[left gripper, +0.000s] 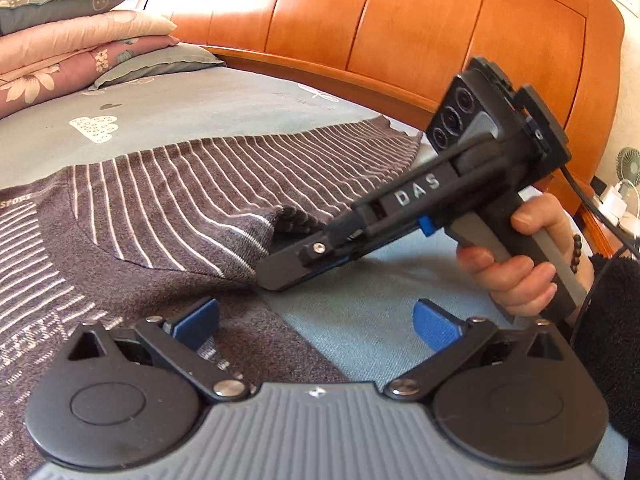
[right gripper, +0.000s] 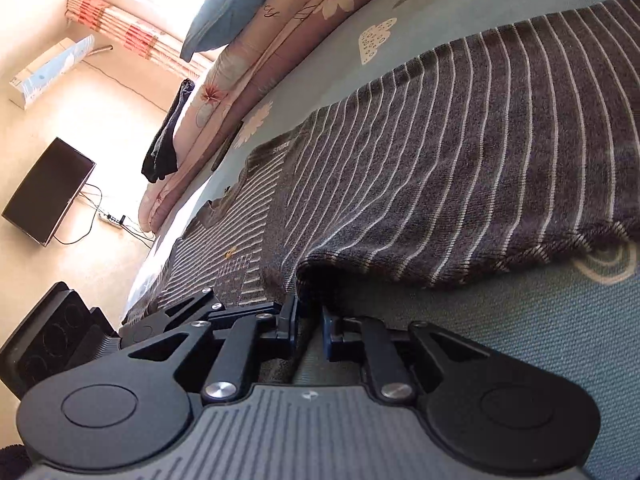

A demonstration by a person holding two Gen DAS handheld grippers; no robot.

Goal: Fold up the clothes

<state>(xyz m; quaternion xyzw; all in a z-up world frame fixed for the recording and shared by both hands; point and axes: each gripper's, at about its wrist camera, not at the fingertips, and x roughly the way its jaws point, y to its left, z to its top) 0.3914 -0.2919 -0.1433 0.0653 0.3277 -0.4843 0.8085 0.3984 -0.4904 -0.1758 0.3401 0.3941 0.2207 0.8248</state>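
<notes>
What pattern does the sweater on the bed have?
Dark grey sweater with thin white stripes, clearest in the right wrist view.

Stacked quilts (left gripper: 72,52) and wooden headboard (left gripper: 400,20) wall the bed; blue sheet (left gripper: 360,312) lies free.

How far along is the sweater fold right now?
Done: the striped sweater lies spread on the bed. In hand: the right gripper has closed on the sweater's edge, lifting it slightly; the left gripper hangs open over the hem. Left: no completed fold shows yet.

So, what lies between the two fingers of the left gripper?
In the left wrist view, the edge of the sweater and bare blue sheet; the open left gripper holds nothing.
</notes>
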